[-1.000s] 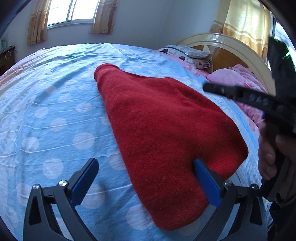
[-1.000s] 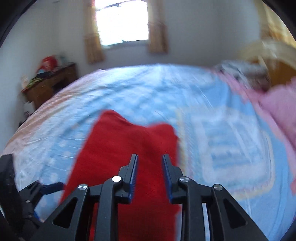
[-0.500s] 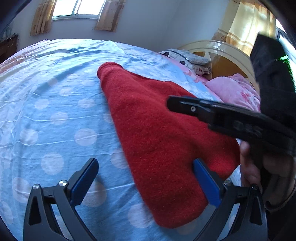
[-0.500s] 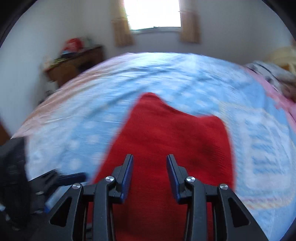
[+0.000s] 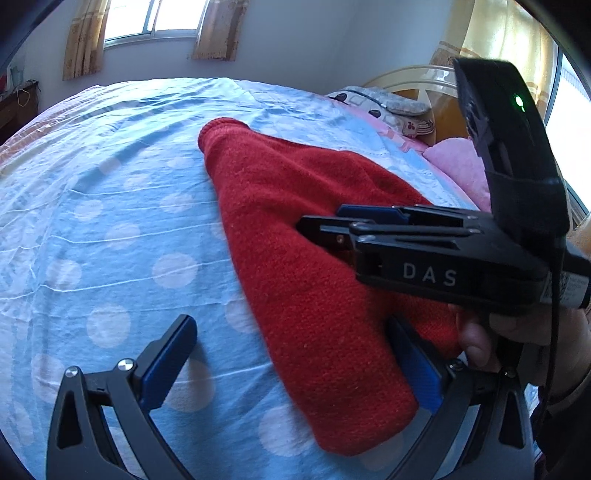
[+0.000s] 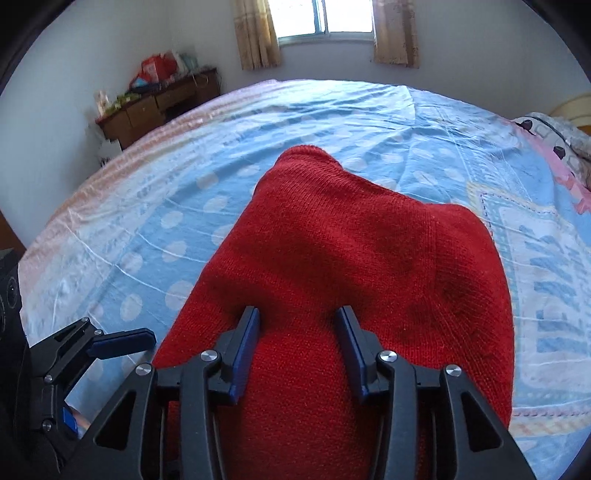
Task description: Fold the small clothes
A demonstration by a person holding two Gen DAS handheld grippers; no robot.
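A red knitted garment (image 5: 295,240) lies flat on the blue polka-dot bedsheet (image 5: 92,221); it also shows in the right wrist view (image 6: 351,258). My left gripper (image 5: 291,350) is open wide over the garment's near end, its right finger beside the cloth. My right gripper (image 6: 297,332) is open, its two blue-padded fingers hovering over the middle of the garment, holding nothing. From the left wrist view the right gripper (image 5: 325,225) reaches in from the right above the cloth. The left gripper (image 6: 122,341) shows at the lower left of the right wrist view.
A pink blanket (image 5: 458,166) and a patterned pillow (image 5: 388,107) lie by the curved headboard (image 5: 424,74) at the right. A wooden desk (image 6: 159,103) with clutter stands against the far wall. Curtained window (image 6: 325,22) behind the bed.
My right gripper has swung in over the red garment from the right and opened wider. The left gripper has stayed open at the garment's near end.
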